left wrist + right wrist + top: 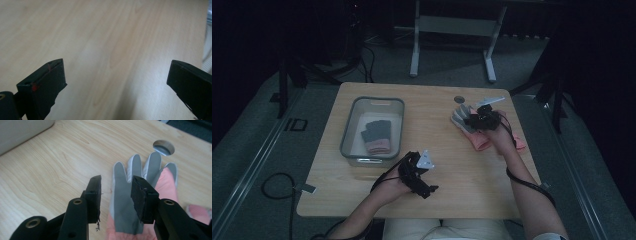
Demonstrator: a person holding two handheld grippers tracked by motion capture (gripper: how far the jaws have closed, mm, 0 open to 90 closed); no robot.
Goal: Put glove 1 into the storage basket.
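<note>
A grey-and-pink glove (460,119) lies flat at the table's right side, fingers pointing away from the person. My right gripper (479,119) hovers low over it. In the right gripper view the jaws stand a little apart, open (116,181), straddling the glove's (122,195) thumb-side edge, with grey palm fabric showing between them. My left gripper (417,172) rests near the table's front edge, right of the bin. Its jaws are wide open (117,67) over bare wood. A second, dark glove (376,134) with a pink cuff lies inside the grey bin (347,130).
The wooden table (437,165) has a round cable hole (459,99) just beyond the glove's fingertips, also visible as the hole (163,147) in the right gripper view. The bin's corner (22,130) sits at the upper left there. Dark floor and a desk frame (452,40) lie beyond.
</note>
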